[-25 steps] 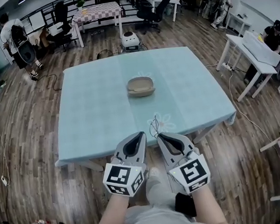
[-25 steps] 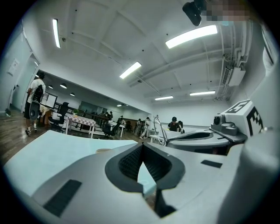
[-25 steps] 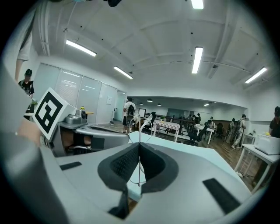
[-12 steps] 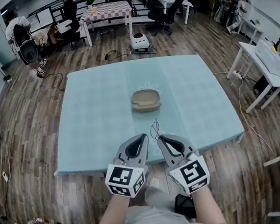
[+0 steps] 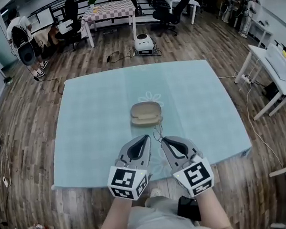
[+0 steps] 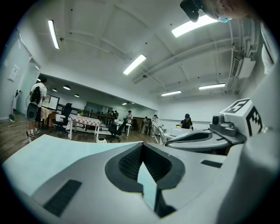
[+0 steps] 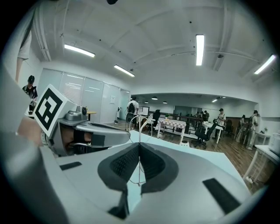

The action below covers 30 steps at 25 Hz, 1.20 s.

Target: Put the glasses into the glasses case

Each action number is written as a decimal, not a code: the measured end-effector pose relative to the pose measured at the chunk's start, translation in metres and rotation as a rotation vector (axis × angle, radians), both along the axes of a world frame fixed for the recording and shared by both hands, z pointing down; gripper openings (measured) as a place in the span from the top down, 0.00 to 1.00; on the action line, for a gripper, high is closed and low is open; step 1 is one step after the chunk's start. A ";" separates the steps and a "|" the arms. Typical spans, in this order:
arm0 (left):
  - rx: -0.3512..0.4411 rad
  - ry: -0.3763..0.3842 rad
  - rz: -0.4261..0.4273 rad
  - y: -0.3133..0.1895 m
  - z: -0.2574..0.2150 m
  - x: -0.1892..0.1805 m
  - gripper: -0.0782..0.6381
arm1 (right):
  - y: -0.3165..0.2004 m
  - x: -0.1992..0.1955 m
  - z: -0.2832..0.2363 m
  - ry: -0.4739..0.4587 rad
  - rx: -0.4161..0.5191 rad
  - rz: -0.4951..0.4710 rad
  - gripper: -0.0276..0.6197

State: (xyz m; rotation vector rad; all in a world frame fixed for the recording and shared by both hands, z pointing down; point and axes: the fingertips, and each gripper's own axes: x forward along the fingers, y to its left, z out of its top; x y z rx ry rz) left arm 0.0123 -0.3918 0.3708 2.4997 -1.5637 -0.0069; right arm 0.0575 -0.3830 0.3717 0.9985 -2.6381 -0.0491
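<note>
The tan glasses case (image 5: 146,113) lies open in the middle of the light blue table (image 5: 94,131). Thin wire-framed glasses (image 5: 158,132) stick up from the tip of my right gripper (image 5: 163,140), which is shut on them; the wire runs between its jaws in the right gripper view (image 7: 139,175). The frame rises above that tip (image 7: 141,124). My left gripper (image 5: 145,138) is beside it on the left, shut and empty (image 6: 142,145). Both tips hang over the table's near part, a short way before the case. The glasses (image 6: 158,131) also show in the left gripper view.
The table's near edge (image 5: 89,181) is under the grippers' rear parts. Around it are wooden floor, a white desk (image 5: 274,71) at right, a checked table (image 5: 110,10) and office chairs at the back, a floor robot (image 5: 143,43), and people far off.
Both grippers have moved forward together over the table's near edge. The case now lies closer to their tips. The right gripper still holds the glasses.
</note>
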 end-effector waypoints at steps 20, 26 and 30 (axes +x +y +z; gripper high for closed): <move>-0.081 0.019 -0.124 -0.055 0.036 -0.028 0.88 | -0.071 -0.007 0.033 0.145 -0.025 -0.136 0.94; -0.096 0.018 -0.097 -0.081 0.043 -0.036 0.88 | -0.101 -0.018 0.045 0.192 -0.026 -0.141 0.94; -0.106 0.015 -0.086 -0.099 0.048 -0.037 0.88 | -0.120 -0.024 0.054 0.228 -0.026 -0.163 0.94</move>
